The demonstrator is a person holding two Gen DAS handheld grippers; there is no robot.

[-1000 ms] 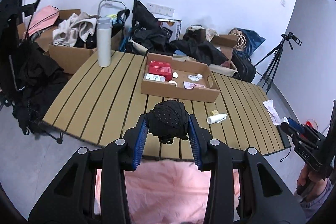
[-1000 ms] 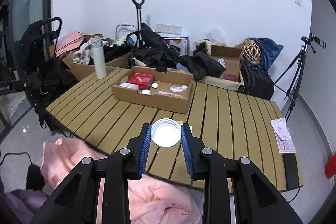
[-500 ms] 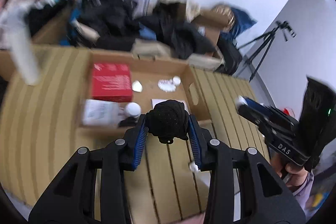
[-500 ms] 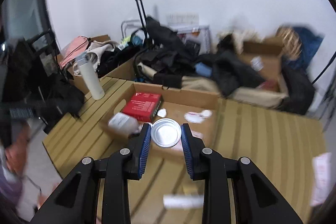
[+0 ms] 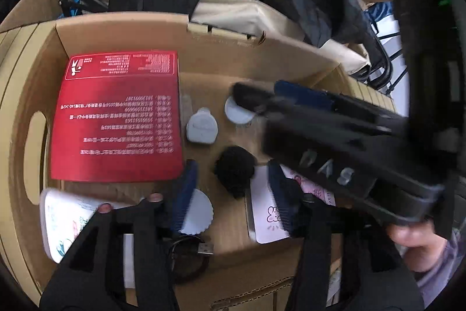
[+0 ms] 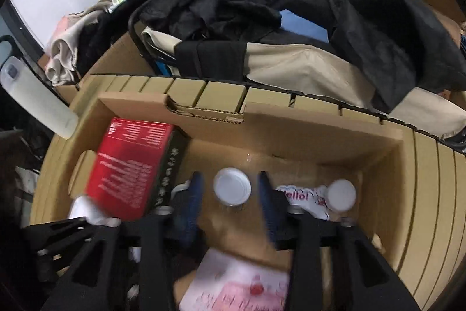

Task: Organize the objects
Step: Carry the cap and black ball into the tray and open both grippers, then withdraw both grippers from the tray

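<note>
With both our grippers hanging over the cardboard box, everything we care about sits inside it. Our left gripper has its jaws spread wide, and the black ball lies on the box floor between the blue pads, with gaps on both sides, so nothing's gripped. Just beyond the ball there's a grey plug and a white disc, and the big red box fills the left part of the box. A scalloped white lid peeks out under the left pad, with a black USB cable near the front wall and a pink-printed card on the right.

Our right gripper is spread wide too, with the white jar lid between the tips but clear of both pads. From the right wrist view, another white cap sits off to the right on a "hello" packet, and the red box is on the left. Bit of motion blur down low, so we can't tell what the pink sheet at the front is.
</note>
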